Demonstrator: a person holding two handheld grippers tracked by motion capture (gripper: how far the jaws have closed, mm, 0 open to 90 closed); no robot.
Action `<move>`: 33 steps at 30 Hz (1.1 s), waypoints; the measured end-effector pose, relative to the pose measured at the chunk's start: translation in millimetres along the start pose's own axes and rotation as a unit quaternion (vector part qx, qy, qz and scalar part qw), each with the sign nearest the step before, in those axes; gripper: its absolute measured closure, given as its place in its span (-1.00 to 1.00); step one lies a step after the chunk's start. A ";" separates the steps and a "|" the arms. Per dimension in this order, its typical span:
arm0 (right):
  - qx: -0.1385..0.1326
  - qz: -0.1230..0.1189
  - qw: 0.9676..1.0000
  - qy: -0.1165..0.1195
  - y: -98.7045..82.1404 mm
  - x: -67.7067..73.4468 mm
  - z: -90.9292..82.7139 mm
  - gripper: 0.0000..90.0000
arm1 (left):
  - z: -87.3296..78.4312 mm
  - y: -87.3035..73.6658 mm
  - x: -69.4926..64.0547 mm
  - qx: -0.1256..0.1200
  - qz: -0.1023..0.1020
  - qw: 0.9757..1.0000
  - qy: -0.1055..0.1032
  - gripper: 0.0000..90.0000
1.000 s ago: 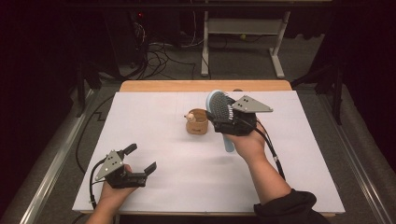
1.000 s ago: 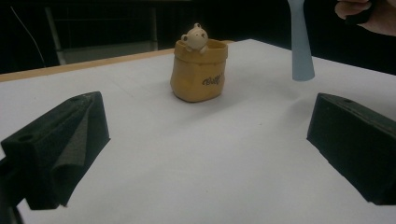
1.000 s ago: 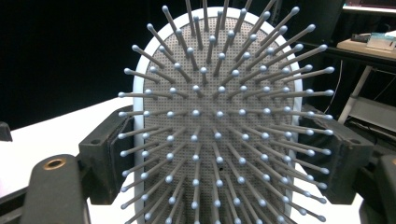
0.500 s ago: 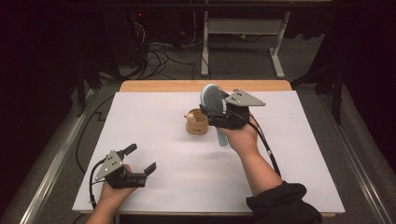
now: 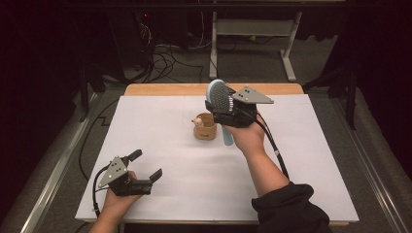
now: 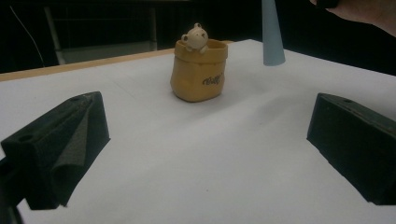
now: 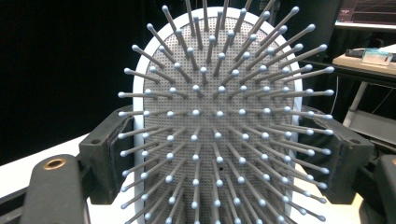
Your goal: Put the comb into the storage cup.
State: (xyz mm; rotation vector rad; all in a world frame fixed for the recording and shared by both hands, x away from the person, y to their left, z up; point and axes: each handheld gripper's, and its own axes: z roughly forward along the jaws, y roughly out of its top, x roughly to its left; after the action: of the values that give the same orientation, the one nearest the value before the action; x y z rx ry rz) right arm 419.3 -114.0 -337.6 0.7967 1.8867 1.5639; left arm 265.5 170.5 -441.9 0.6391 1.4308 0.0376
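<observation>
My right gripper (image 5: 221, 104) is shut on a light-blue hairbrush (image 5: 217, 92), gripping the sides of its head. The brush stands upright with its handle (image 5: 227, 137) pointing down, just right of a small tan pot (image 5: 205, 127) with a bear figure on its rim. In the right gripper view the bristles of the hairbrush (image 7: 219, 121) face the camera between the two jaws. My left gripper (image 5: 145, 164) rests low near the table's front left, open with nothing between its jaws. The left gripper view looks between its own jaws at the pot (image 6: 198, 70) and the brush handle (image 6: 272, 37).
A white sheet (image 5: 301, 160) covers the table, and a wooden edge (image 5: 165, 89) shows at the far side. Cables (image 5: 165, 58) and a white desk frame (image 5: 252, 29) lie on the floor beyond. Metal rails (image 5: 58, 165) run along both sides of the table.
My right hand has carried the brush a little to the left and farther away, closer to the pot. The left gripper has stayed where it was.
</observation>
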 end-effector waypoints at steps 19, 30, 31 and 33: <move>-0.020 0.001 1.000 -0.005 14.5 0.6 17.4 -0.53 | -0.4 0.4 -1.3 0.000 -0.013 1.000 0.003 -1.00; -0.026 0.000 1.000 -0.008 23.4 0.2 25.3 -0.54 | -0.6 1.0 -0.4 0.001 -0.004 1.000 -0.005 -1.00; -0.027 -0.001 1.000 -0.007 24.1 0.1 26.3 -0.53 | -0.7 1.0 -0.4 0.001 -0.004 1.000 -0.005 -1.00; -0.027 0.002 1.000 -0.007 25.6 0.6 28.4 -0.53 | -0.6 1.3 -0.3 0.000 -0.003 1.000 -0.005 -1.00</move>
State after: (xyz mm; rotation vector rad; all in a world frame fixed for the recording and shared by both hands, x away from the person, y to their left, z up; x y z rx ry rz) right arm 442.3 -91.3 -317.1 0.7857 1.8250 1.6003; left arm 265.3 171.6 -441.1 0.6346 1.4230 0.0283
